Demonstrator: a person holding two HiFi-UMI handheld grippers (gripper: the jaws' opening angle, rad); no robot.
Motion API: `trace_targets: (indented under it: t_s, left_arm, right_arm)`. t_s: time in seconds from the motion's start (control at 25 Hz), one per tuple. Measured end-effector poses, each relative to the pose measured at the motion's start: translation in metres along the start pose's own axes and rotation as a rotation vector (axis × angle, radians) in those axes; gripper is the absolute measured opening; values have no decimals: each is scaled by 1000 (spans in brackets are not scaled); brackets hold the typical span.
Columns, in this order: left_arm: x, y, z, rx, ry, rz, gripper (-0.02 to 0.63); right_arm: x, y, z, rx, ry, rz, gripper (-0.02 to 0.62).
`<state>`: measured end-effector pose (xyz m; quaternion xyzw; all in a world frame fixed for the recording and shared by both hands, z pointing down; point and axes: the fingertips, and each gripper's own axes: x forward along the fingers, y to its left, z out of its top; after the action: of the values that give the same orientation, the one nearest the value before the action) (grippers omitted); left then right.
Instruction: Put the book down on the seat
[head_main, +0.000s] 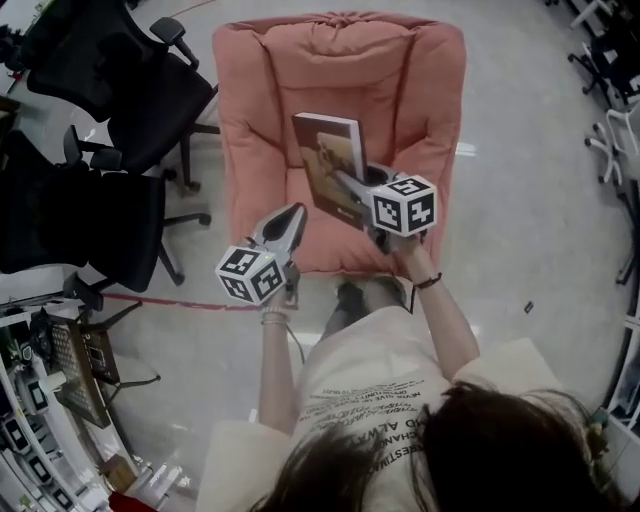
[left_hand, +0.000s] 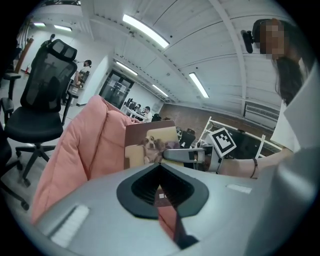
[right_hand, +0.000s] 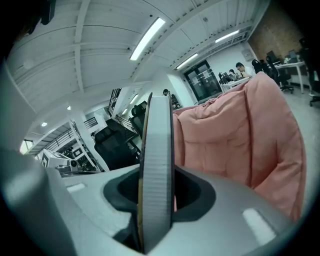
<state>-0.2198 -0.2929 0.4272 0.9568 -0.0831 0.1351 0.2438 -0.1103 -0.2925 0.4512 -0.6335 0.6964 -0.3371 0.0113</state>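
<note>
The right gripper (head_main: 345, 186), clamped on the lower corner of the dog-covered hardback book (head_main: 326, 150), held it tilted at frame centre over the pink padded armchair's seat (head_main: 322, 248), apparently for lowering, while the left gripper (head_main: 298, 212) hovered closed and empty at lower left.

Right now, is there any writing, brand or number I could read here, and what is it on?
"ALWAY...": seems to read so, cut off by a fold, in the print on the person's shirt; the other lines there are too small to read.
Book: a dog picture on the cover, no legible title.
Marker cubes: black-and-white patterns only, no words or numbers.
</note>
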Motion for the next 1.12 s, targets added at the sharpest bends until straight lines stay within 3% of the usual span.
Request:
trace_targets:
  t_s: [0.24, 0.8, 1.12]
  left_arm:
    - [39, 16, -6, -23, 40, -31, -9]
    - [124, 59, -73, -90, 138, -105, -9]
    - [183, 112, -121, -88, 164, -124, -9]
  right_arm:
    - [26, -41, 0, 22, 30, -20, 144]
    - [82, -139, -52, 97, 84, -46, 144]
    - [132, -209, -92, 113, 90, -34, 144]
